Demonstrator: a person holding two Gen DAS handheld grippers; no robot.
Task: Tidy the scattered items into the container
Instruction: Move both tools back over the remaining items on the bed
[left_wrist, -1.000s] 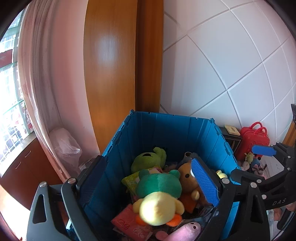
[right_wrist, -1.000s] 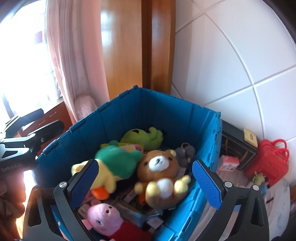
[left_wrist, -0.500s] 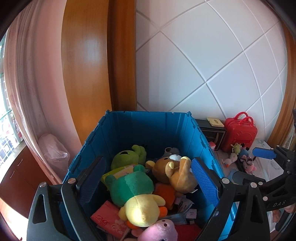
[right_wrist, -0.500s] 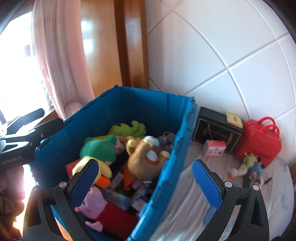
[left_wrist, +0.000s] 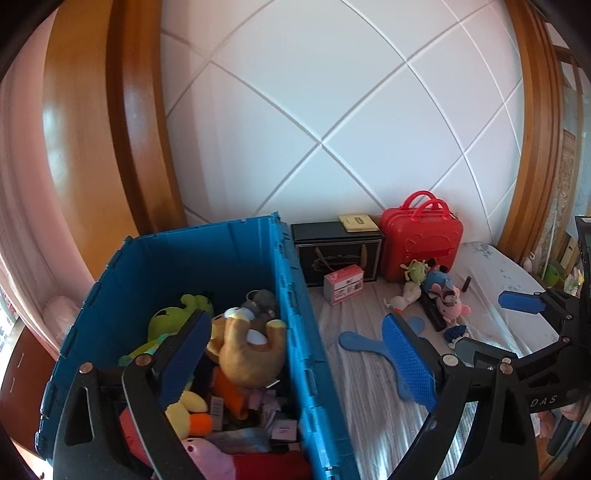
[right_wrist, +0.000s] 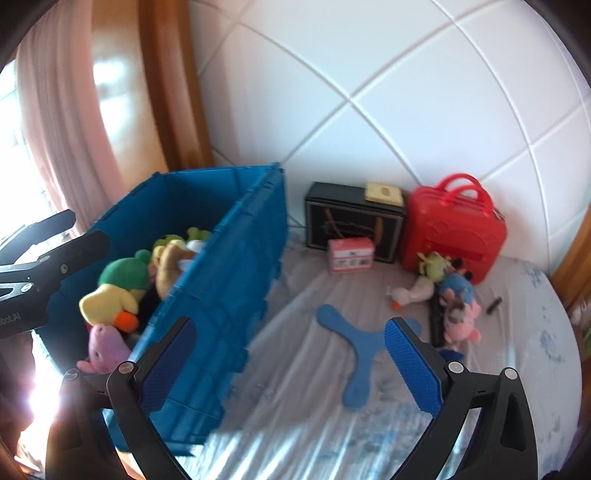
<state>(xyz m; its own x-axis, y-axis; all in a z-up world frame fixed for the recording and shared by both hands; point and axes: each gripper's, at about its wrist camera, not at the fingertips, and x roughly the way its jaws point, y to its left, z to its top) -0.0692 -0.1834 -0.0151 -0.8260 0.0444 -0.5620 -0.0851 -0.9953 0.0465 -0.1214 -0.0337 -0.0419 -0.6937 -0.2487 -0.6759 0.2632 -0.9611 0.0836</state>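
Sorting status: blue crate (left_wrist: 288, 295) at 9 o'clock already held many plush toys (left_wrist: 251, 350).
Left: blue boomerang (right_wrist: 354, 347), small toys (right_wrist: 450, 295) at 2 o'clock on bed.
Left gripper (left_wrist: 295, 365): wide open, empty.
Right gripper (right_wrist: 291, 369): wide open, empty.

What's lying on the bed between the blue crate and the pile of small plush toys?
A blue three-armed boomerang lies flat there, between blue crate and toy pile, clearest in the right wrist view.

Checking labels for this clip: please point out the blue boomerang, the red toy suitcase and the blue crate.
blue boomerang (right_wrist: 352, 349): right wrist view, on its centre hub.
red toy suitcase (right_wrist: 452, 240): right wrist view, on its front face.
blue crate (right_wrist: 229, 295): right wrist view, on its outer side wall.
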